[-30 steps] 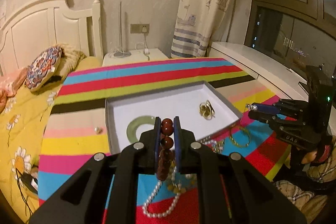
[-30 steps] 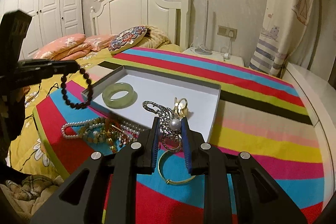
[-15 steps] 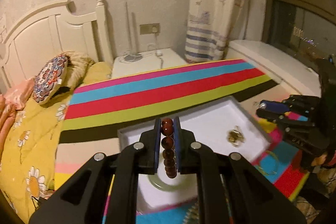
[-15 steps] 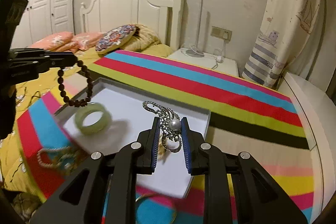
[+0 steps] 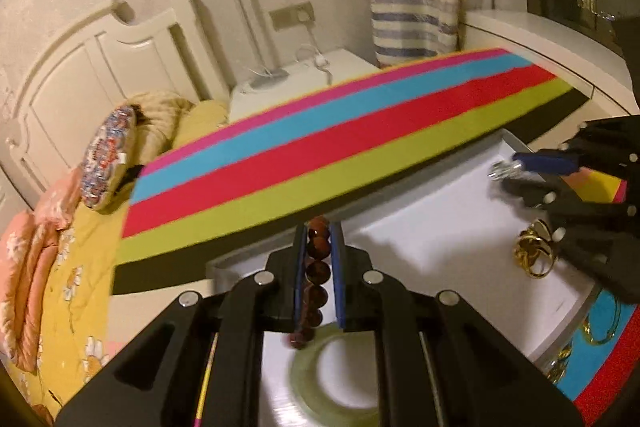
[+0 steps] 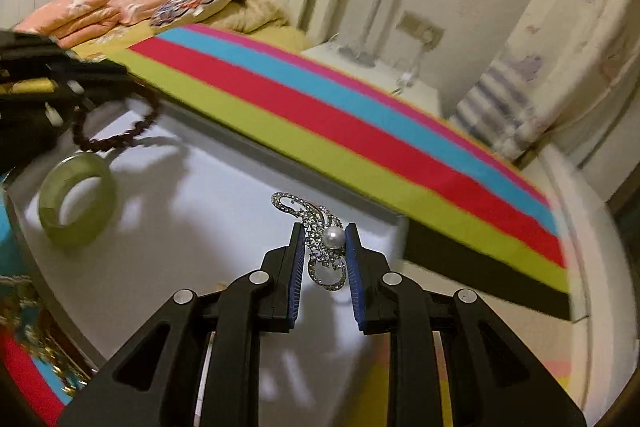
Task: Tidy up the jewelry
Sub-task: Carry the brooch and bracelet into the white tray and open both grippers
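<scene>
My left gripper (image 5: 319, 233) is shut on a dark red bead bracelet (image 5: 316, 273), which hangs over the white tray (image 5: 440, 239). The bracelet also shows in the right wrist view (image 6: 116, 139), dangling just above a pale green bangle (image 6: 76, 199) that lies in the tray; the bangle also shows in the left wrist view (image 5: 336, 383). My right gripper (image 6: 322, 233) is shut on a silver rhinestone brooch with a pearl (image 6: 324, 239), held over the tray floor (image 6: 208, 227). Gold rings (image 5: 534, 257) lie in the tray near the right gripper (image 5: 520, 167).
The tray rests on a striped cloth (image 5: 340, 147) over a table. Gold bangles (image 5: 600, 327) and loose jewelry (image 6: 44, 347) lie on the cloth beside the tray. A bed with pillows (image 6: 100, 3) and a nightstand (image 5: 296, 83) stand behind.
Both grippers have moved forward and down over the tray with their pieces still held. The bead bracelet now hangs close above the green bangle.
</scene>
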